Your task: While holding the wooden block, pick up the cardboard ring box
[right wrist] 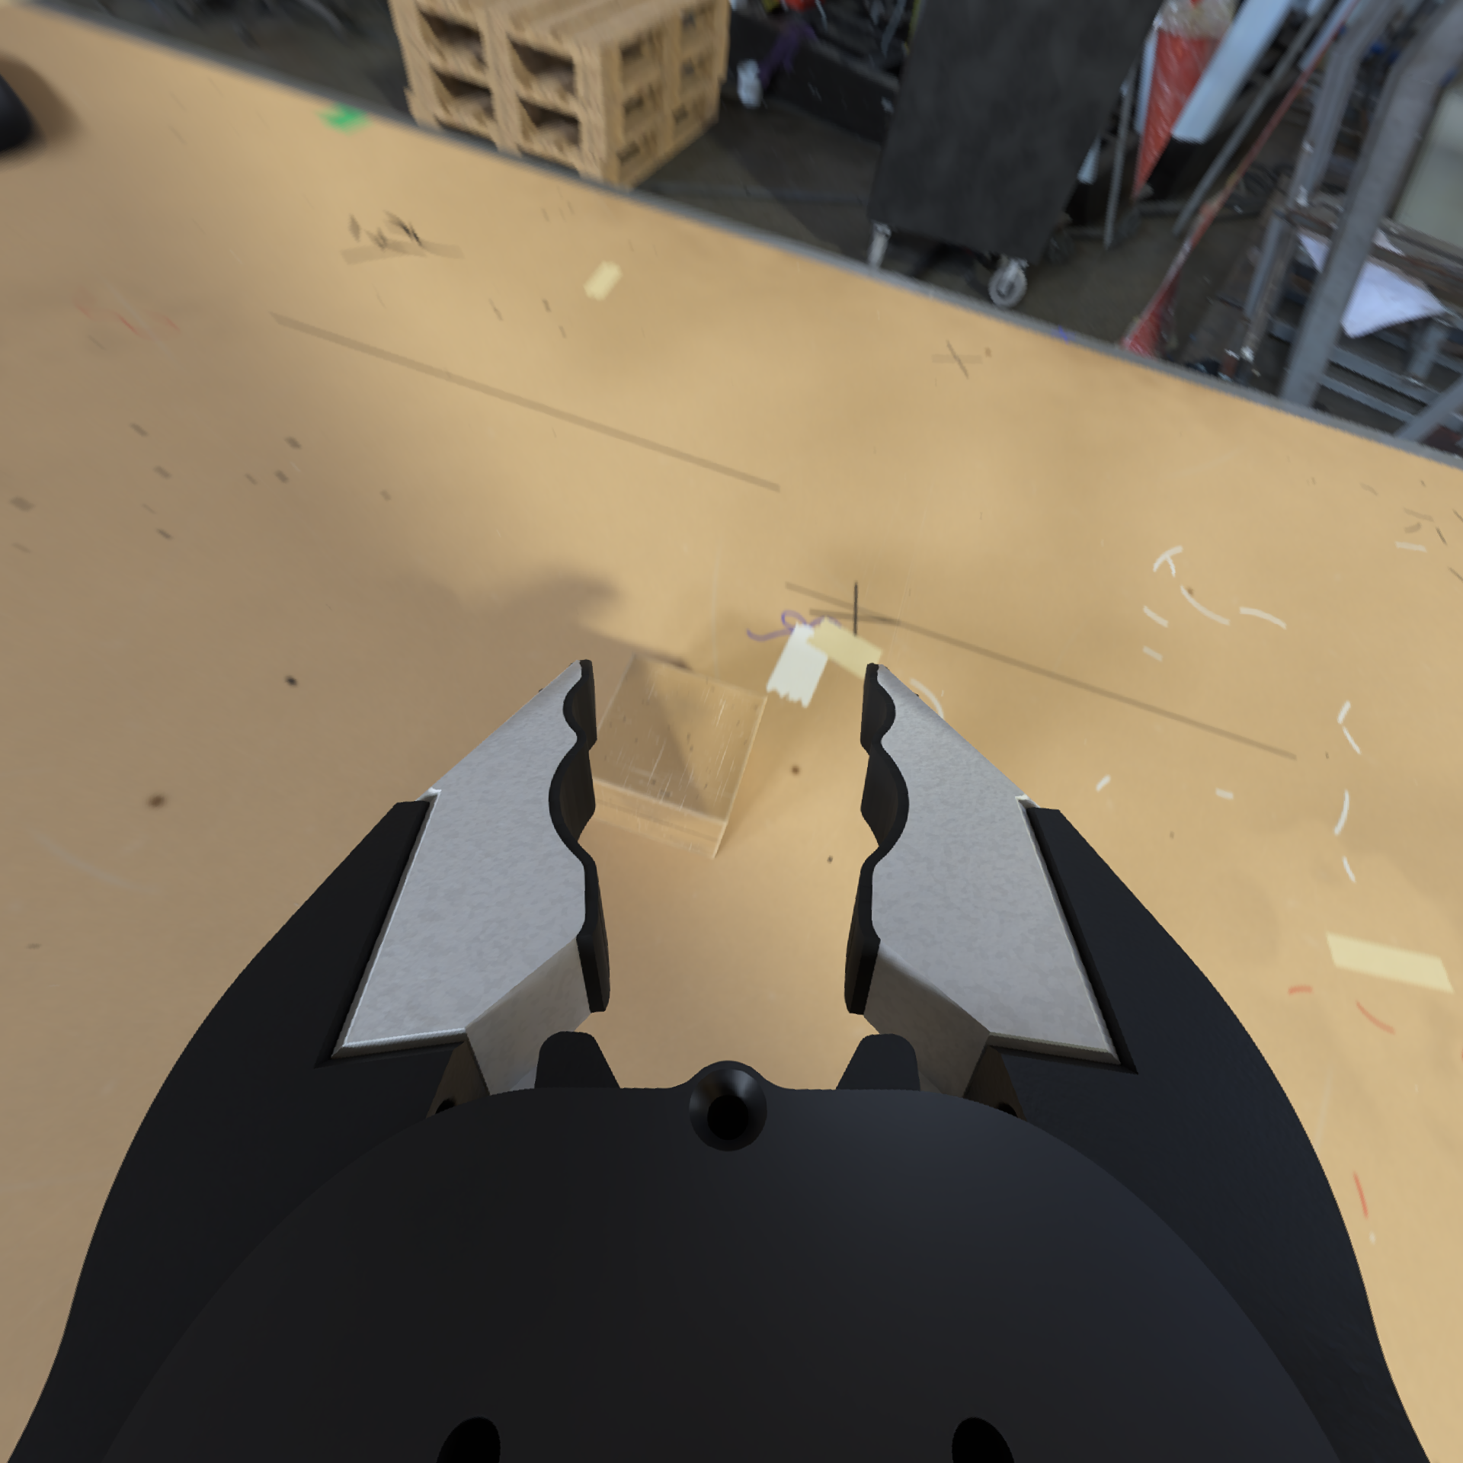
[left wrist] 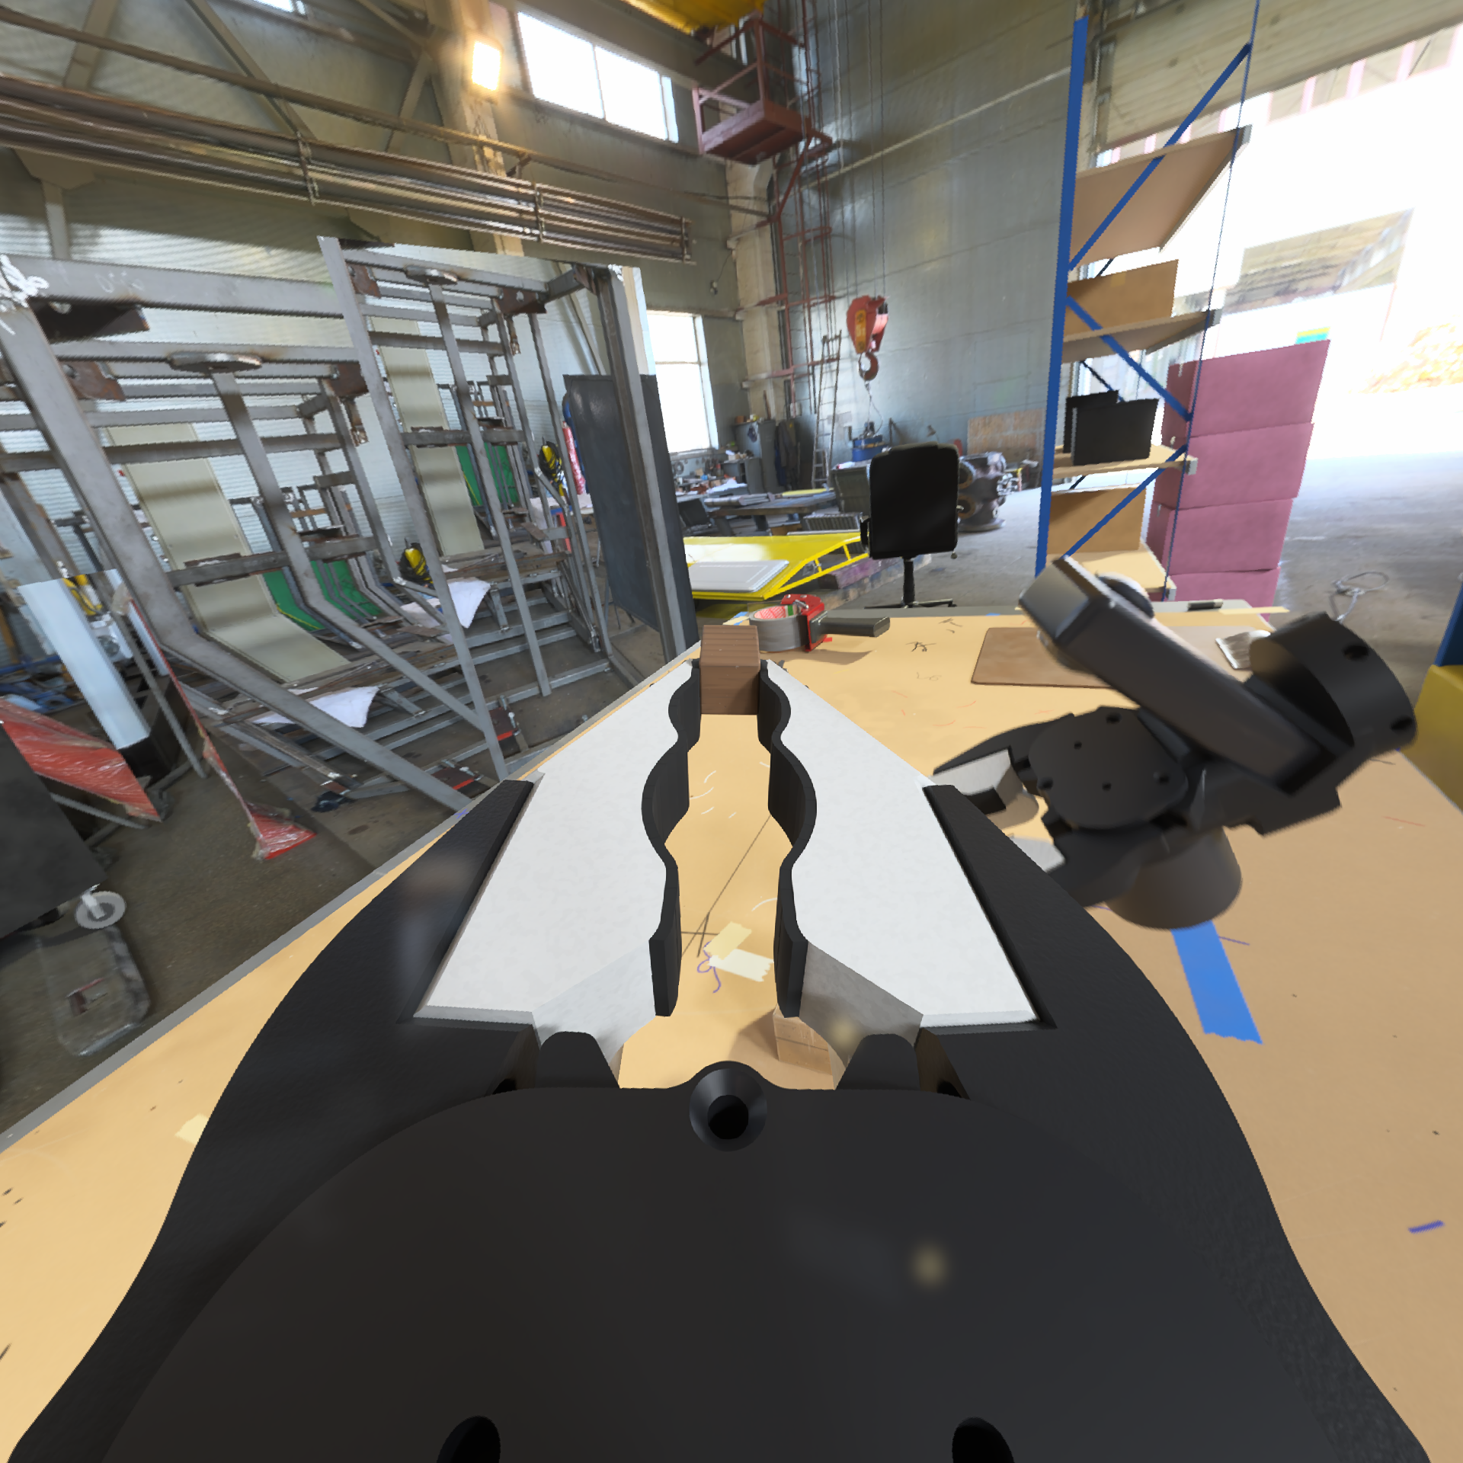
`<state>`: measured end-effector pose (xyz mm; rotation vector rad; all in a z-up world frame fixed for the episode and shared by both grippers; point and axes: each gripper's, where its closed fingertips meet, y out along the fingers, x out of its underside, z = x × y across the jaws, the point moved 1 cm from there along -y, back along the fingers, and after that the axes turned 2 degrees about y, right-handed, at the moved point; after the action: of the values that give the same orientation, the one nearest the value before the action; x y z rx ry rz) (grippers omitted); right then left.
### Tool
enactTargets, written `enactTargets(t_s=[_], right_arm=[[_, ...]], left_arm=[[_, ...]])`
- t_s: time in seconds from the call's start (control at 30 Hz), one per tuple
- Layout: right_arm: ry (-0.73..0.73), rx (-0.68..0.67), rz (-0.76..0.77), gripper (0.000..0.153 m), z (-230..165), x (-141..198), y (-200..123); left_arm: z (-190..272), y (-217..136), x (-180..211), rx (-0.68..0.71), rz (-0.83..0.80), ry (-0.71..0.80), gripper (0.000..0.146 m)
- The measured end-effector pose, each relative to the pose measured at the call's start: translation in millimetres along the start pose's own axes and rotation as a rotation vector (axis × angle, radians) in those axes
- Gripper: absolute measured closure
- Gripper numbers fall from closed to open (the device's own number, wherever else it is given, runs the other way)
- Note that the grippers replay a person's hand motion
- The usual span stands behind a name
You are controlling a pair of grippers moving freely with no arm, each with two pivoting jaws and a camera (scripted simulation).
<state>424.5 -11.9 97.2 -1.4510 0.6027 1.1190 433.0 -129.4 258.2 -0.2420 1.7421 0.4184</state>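
My left gripper point(left wrist: 730, 673) is shut on the brown wooden block point(left wrist: 728, 669), pinched between its fingertips and held above the tan table point(left wrist: 1306, 1029). The flat tan cardboard ring box point(right wrist: 673, 752) lies on the table; in the left wrist view only a corner of it point(left wrist: 799, 1041) shows under my right finger. My right gripper point(right wrist: 728, 673) is open and empty, above the box, with its left fingertip over the box's left edge and the box between the jaws. The right gripper also shows at the right of the left wrist view point(left wrist: 982, 780).
Scraps of pale tape point(right wrist: 799, 673) lie just beyond the box. The table edge point(right wrist: 1029, 317) runs diagonally ahead, with a wooden pallet crate point(right wrist: 570, 79) beyond it. A tape dispenser point(left wrist: 792, 621) and a brown mat point(left wrist: 1021, 657) lie at the far end. Blue tape point(left wrist: 1211, 982) marks the table.
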Motion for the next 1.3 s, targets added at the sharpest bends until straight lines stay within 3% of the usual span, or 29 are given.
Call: enactTargets(t_s=[0.17, 0.33, 0.5, 0.7, 1.3], right_arm=[[-0.053, 0.085, -0.104, 0.079, -14.5, 32.9, 20.0], [0.002, 0.117, -0.165, 0.073, -15.0, 47.4, 35.0], [0.048, 0.142, -0.166, 0.073, -13.8, 50.7, 44.7], [0.062, 0.178, -0.163, 0.086, -13.8, 48.6, 48.3], [0.251, 0.150, -0.285, 0.082, -18.9, 66.5, 50.6]], left_arm=[[1.9, -1.5, 1.4, -0.017, -0.021, 0.025, 0.133], [-1.0, -4.2, 6.8, -0.033, -0.041, 0.017, 0.134], [-7.2, -7.7, 8.2, -0.047, -0.033, -0.006, 0.133], [-7.3, -9.1, 10.0, -0.041, -0.033, -0.022, 0.133], [0.1, -7.4, 9.1, -0.014, -0.031, -0.023, 0.133]])
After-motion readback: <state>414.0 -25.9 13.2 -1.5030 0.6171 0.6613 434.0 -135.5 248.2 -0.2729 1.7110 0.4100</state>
